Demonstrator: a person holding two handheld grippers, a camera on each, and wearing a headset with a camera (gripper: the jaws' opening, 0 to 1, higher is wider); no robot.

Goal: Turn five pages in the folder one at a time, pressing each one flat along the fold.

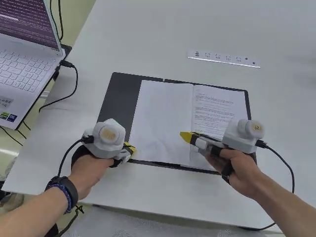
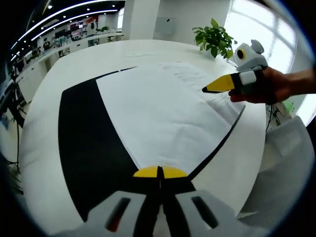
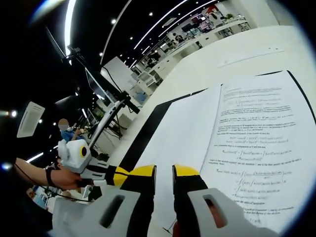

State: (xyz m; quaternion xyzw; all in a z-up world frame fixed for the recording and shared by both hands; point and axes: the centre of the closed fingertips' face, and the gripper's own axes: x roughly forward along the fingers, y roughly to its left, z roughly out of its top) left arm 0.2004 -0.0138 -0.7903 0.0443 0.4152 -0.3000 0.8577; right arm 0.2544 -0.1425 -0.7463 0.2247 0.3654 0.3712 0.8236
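Left tongs point(image 2: 159, 173) are clenched tip to tip with nothing visible between the jaws, and sit at the near edge of the folder point(image 1: 118, 98), at 7 o'clock from its centre in the head view. Right tongs point(image 3: 164, 173) are released by a narrow gap and grip nothing; their yellow tips hover over the fold point(image 1: 191, 123) at 5 o'clock, pointing toward 10 o'clock. The folder lies open and flat on the table point(image 1: 148, 39), black cover down. A blank page point(image 1: 160, 118) lies left of the fold and a printed page point(image 1: 217, 106) right of it. Pressing appears to be the step in hand: lay the right tips low on the paper beside the fold and draw them along it toward 12 o'clock with light, even force, while the left tongs steady the cover. The paper looks thin and matte with soft ripples, so a steep tip angle may crease or tear it. The cover looks stiff and smooth, and the tabletop is pale and slick. A laptop point(image 1: 24, 54) stands at 10 o'clock and a power strip point(image 1: 224, 58) at 1 o'clock.
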